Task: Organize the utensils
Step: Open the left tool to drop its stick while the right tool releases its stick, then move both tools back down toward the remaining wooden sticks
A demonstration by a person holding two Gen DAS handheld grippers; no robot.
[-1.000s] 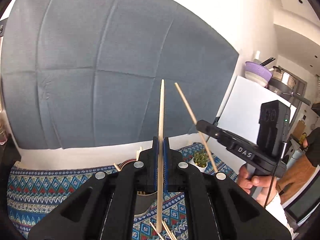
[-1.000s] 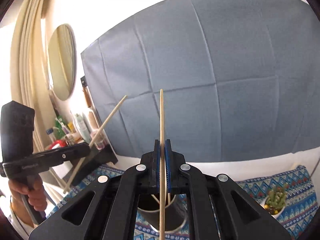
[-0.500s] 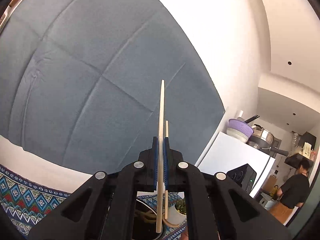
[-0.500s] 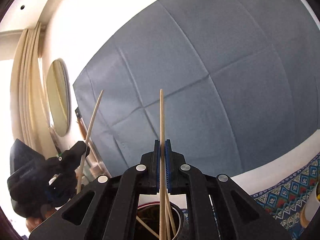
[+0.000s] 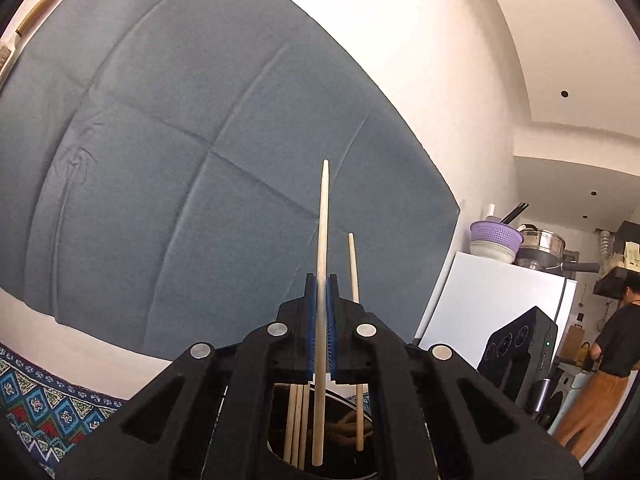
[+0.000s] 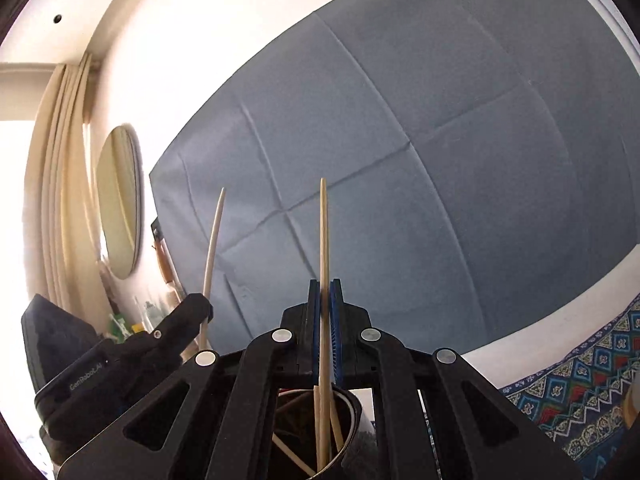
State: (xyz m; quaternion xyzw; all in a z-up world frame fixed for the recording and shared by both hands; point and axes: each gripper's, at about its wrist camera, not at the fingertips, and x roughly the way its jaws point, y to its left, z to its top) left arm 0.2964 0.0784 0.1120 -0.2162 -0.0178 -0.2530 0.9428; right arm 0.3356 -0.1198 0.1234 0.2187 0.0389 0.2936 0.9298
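Note:
My left gripper (image 5: 321,280) is shut on a pale wooden chopstick (image 5: 322,240), held upright with its lower end over the dark round holder (image 5: 344,404) below. Several chopsticks (image 5: 296,420) stand in that holder. My right gripper (image 6: 325,284) is shut on another chopstick (image 6: 323,248), its lower end inside the holder (image 6: 352,404). The left gripper also shows in the right wrist view (image 6: 202,304), gripping its chopstick (image 6: 213,240). The right gripper's chopstick shows in the left wrist view (image 5: 353,264).
A blue-grey cloth (image 5: 160,160) hangs on the wall behind. A patterned tablecloth (image 6: 580,384) covers the table. A white fridge (image 5: 492,304) with bowls on top and a person (image 5: 612,360) are at the right. A mirror (image 6: 118,208) and curtain are at the left.
Both grippers have tilted upward and moved over the holder. The two held chopsticks now stand nearly upright with their lower ends at the holder's mouth.

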